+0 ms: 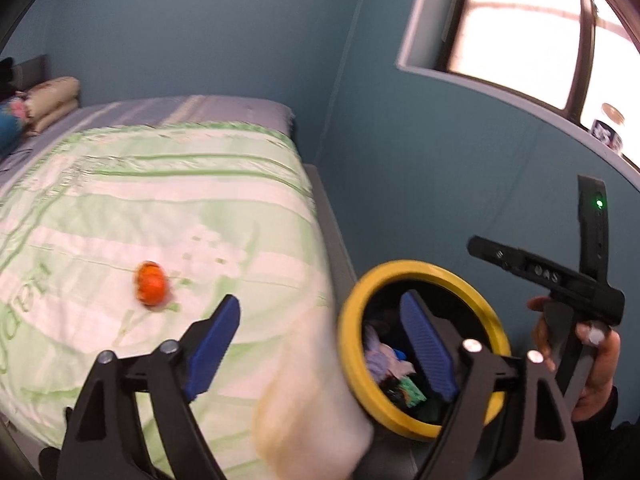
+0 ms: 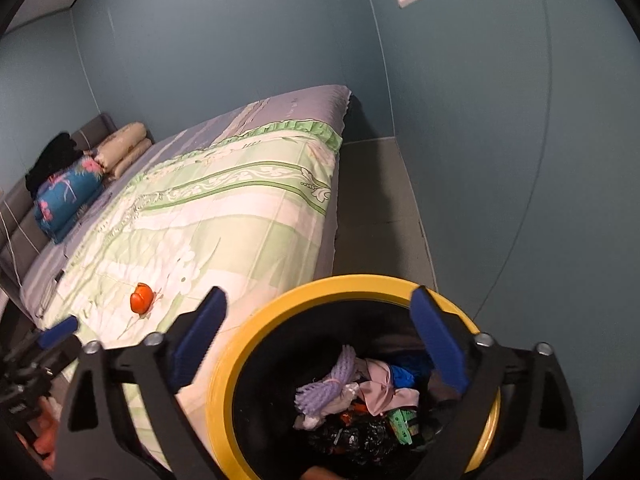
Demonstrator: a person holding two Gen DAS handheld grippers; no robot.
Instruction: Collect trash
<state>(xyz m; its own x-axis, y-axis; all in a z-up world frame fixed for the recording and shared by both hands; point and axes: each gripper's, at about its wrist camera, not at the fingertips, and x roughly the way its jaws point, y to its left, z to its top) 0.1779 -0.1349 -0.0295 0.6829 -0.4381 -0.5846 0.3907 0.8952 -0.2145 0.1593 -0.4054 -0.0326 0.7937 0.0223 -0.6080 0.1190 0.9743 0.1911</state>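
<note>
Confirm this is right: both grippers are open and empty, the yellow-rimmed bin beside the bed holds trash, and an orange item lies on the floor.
Not quite: the orange item lies on the bed's green quilt, not the floor, as the right wrist view shows. The rest stands.

We see glare at the window, motion blur across the left view, and fisheye-darkened corners in both.

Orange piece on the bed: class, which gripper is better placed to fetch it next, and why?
Probably the left gripper: open, empty, nearer the orange piece. The right gripper, also open, hangs over the yellow-rimmed bin.
</note>
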